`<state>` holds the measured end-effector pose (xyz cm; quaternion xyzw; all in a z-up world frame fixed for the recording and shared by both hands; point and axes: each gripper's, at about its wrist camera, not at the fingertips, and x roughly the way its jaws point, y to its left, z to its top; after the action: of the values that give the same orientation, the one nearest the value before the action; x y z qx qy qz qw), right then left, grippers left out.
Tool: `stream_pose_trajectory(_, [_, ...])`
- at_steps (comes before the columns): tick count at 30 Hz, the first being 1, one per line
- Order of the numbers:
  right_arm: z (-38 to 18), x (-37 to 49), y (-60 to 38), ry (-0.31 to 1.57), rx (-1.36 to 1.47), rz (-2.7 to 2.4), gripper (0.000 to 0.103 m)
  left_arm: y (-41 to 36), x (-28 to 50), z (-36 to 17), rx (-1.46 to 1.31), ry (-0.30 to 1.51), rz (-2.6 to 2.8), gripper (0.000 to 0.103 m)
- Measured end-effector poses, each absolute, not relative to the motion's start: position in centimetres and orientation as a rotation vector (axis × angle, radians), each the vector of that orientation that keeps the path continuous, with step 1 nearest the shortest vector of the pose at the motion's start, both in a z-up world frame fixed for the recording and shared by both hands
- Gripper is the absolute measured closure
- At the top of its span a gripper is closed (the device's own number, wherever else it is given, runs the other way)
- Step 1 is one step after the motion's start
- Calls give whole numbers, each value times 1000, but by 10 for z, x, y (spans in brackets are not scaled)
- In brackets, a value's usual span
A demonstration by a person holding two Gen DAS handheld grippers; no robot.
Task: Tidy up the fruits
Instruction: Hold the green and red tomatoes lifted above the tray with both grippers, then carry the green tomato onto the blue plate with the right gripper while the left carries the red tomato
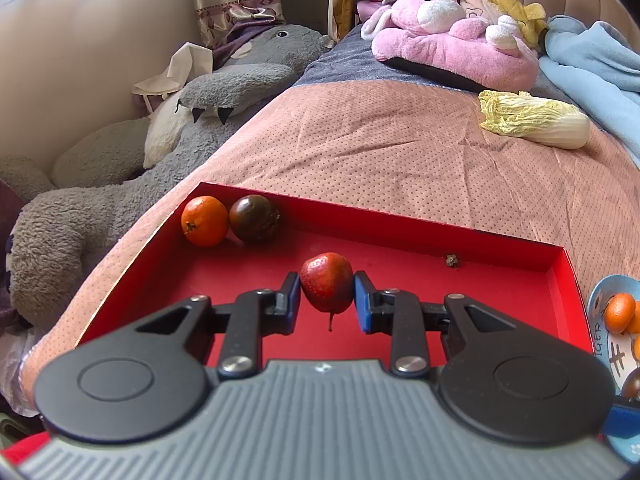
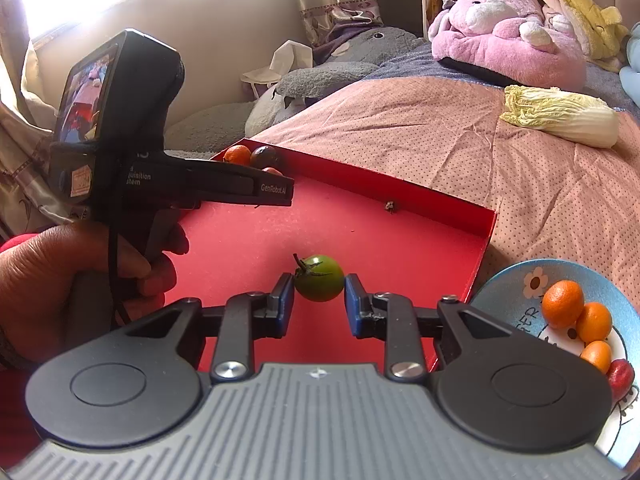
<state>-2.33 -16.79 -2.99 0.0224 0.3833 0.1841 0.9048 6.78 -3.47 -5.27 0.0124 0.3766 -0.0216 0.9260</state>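
Note:
My left gripper [image 1: 327,294] is shut on a red strawberry-like fruit [image 1: 326,286], held above the red tray [image 1: 400,228]. An orange [image 1: 204,221] and a dark round fruit [image 1: 255,218] lie in the tray's far left corner. My right gripper [image 2: 319,296] is shut on a green tomato [image 2: 320,278] with its stem to the left, over the same red tray [image 2: 440,216]. The left gripper's body shows at the left of the right wrist view, held by a hand [image 2: 52,280]. A blue plate [image 2: 504,292] at the right holds several oranges [image 2: 562,304] and a red fruit [image 2: 620,376].
The tray and plate rest on a pink dotted bedspread [image 1: 380,136]. A napa cabbage [image 1: 536,120] lies at the back right. A pink plush toy [image 1: 452,40], a grey plush [image 1: 224,88] and a blue blanket [image 1: 592,60] crowd the bed's far end. A small brown scrap [image 1: 452,261] lies in the tray.

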Motion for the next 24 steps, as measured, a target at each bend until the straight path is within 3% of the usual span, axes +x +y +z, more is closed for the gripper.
stream_pose_trajectory(24, [-16, -29, -206, 734, 100, 316, 71, -38, 67, -55, 52, 770, -45, 71])
